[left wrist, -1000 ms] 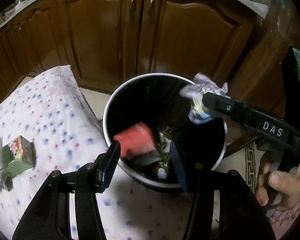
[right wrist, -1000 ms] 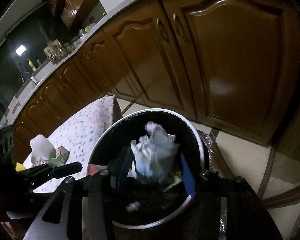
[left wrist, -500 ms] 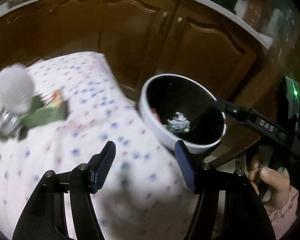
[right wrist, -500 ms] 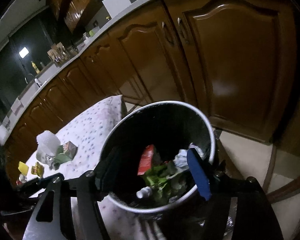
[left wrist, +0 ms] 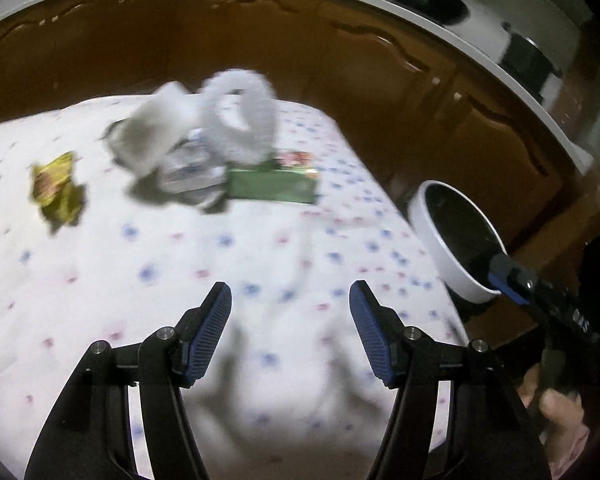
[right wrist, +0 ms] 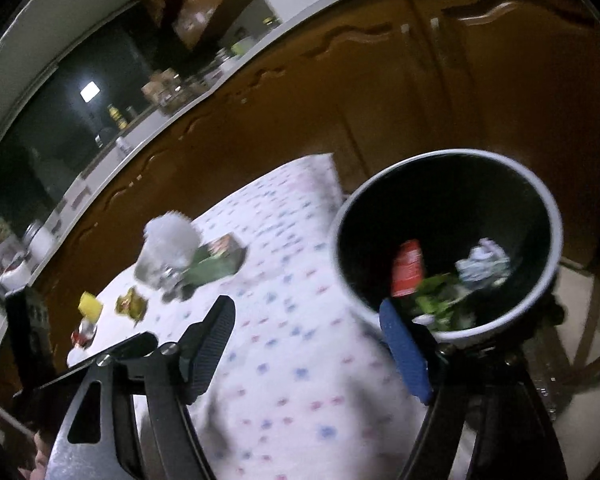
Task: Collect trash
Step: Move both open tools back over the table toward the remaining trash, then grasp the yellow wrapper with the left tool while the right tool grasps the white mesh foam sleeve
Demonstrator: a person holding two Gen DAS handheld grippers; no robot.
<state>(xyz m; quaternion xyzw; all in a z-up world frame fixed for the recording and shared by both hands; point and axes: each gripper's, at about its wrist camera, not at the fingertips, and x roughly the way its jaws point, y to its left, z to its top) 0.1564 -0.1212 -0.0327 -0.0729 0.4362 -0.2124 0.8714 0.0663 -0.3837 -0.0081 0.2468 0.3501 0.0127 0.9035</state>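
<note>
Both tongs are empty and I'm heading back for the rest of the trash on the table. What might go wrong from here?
1. The green box, white fluffy thing and crumpled wrappers lie bunched together, so the left tongs may drag neighbours along.
2. The bin stands right at the tablecloth's edge; a sweep by the opening right tongs might knock it.

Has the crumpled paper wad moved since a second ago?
Yes. It left the right gripper and now lies inside the bin beside the red packet: crumpled paper wad.
</note>
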